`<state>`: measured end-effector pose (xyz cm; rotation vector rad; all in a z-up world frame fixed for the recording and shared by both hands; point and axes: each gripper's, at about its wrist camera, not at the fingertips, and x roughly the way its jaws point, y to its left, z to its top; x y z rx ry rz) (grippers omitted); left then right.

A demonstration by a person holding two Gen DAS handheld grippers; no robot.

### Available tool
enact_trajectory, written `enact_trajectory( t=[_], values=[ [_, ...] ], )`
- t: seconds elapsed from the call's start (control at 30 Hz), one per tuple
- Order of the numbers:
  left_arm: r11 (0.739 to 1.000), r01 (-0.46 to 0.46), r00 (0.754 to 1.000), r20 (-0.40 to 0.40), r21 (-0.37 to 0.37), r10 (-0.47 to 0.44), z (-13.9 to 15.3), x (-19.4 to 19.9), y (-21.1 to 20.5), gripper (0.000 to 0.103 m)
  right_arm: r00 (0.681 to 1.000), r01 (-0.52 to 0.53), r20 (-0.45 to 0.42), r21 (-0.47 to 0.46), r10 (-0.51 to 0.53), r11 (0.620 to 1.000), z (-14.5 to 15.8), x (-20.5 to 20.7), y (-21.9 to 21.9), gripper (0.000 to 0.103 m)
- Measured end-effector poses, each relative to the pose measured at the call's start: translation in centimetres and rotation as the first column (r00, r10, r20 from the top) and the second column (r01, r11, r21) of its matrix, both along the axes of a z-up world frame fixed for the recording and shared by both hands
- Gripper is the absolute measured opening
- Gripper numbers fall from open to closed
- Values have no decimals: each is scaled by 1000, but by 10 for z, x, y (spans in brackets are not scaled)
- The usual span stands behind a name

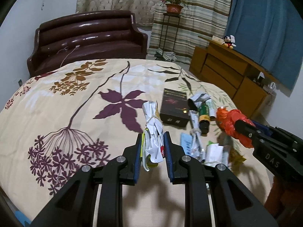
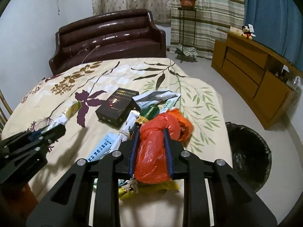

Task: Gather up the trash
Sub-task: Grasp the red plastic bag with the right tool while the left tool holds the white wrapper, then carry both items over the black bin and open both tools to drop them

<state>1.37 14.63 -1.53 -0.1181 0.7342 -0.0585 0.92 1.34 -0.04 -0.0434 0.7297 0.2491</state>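
A home living room: leather sofa [image 1: 89, 37], curtains [image 2: 206, 9], potted plant [image 1: 173, 4], wooden sideboard [image 2: 251, 75]

Orange bag [image 2: 151, 151], cream floral cloth [image 1: 56, 113], maroon sofa [image 1: 89, 37].

Both tongs are of matte black plastic with angular linked arms. The left tongs [image 1: 152, 141] have round silver pins at the joints and blue pads on the inner faces of the fingers. The right tongs [image 2: 150, 141] look the same; from the left camera, white letters "DAS" and small screws show on the side.
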Motion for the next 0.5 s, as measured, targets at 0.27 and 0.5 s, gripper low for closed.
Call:
enact_trajectory(
  t=[0.27, 0.5],
  values=[
    [998, 63, 997, 41, -20, -63, 14, -2, -35, 23, 998, 50, 46, 3, -50, 999, 15, -10, -33, 24],
    [986, 164, 985, 66, -19, -162, 21, 1, -86, 23, 983, 174, 57, -6, -173, 985, 13, -12, -90, 24]
  ],
)
